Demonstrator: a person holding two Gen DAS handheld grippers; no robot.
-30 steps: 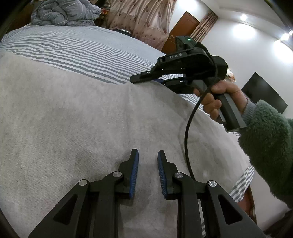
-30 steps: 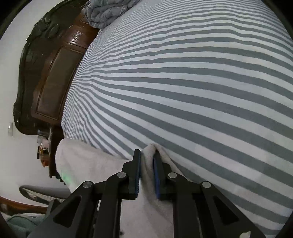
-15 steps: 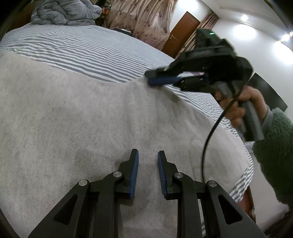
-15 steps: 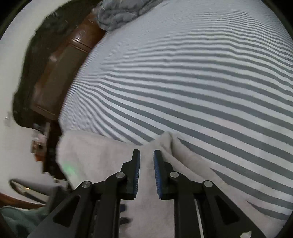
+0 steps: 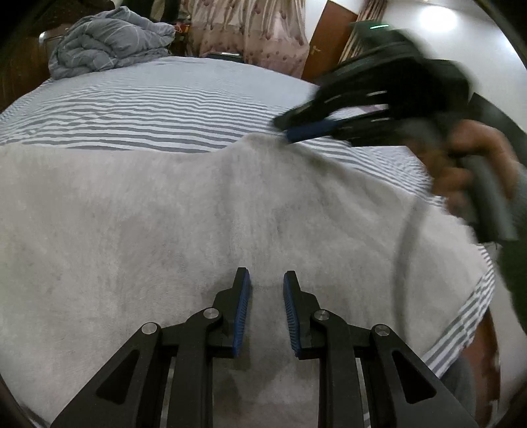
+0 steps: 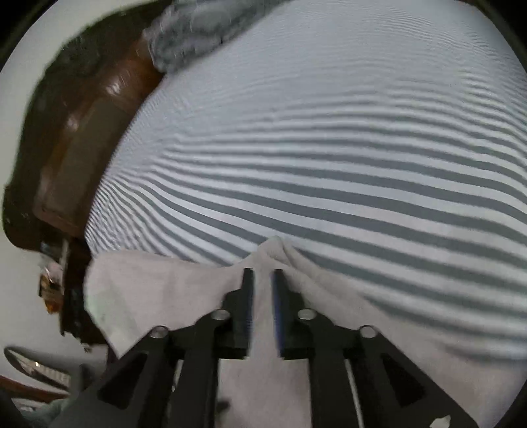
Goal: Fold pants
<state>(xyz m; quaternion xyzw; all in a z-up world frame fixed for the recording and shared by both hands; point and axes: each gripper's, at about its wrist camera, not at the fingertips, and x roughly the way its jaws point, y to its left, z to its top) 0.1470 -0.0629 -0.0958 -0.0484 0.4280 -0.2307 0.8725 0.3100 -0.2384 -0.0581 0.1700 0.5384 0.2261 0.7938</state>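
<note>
Well, I am working on a big bed with a gray and white striped sheet. The pants are soft and light gray, and they lie spread flat on the near part of the bed, close to its edge. At the far end sits a bunched-up gray blanket, next to a dark wood headboard. Behind the bed I see a pink curtain and a brown door.

My left tool hangs over the pants with its blue pads apart and nothing pinched between them. My right tool is at the far edge of the pants, where the cloth rises in a small peak. Its jaws are opening, with the cloth between them; the picture is too blurry to tell if the pads touch it. My right hand holds that tool's handle.

Past the pants, the striped sheet is bare and wide up to the blanket. The right corner of the pants reaches almost to the side edge of the bed.
</note>
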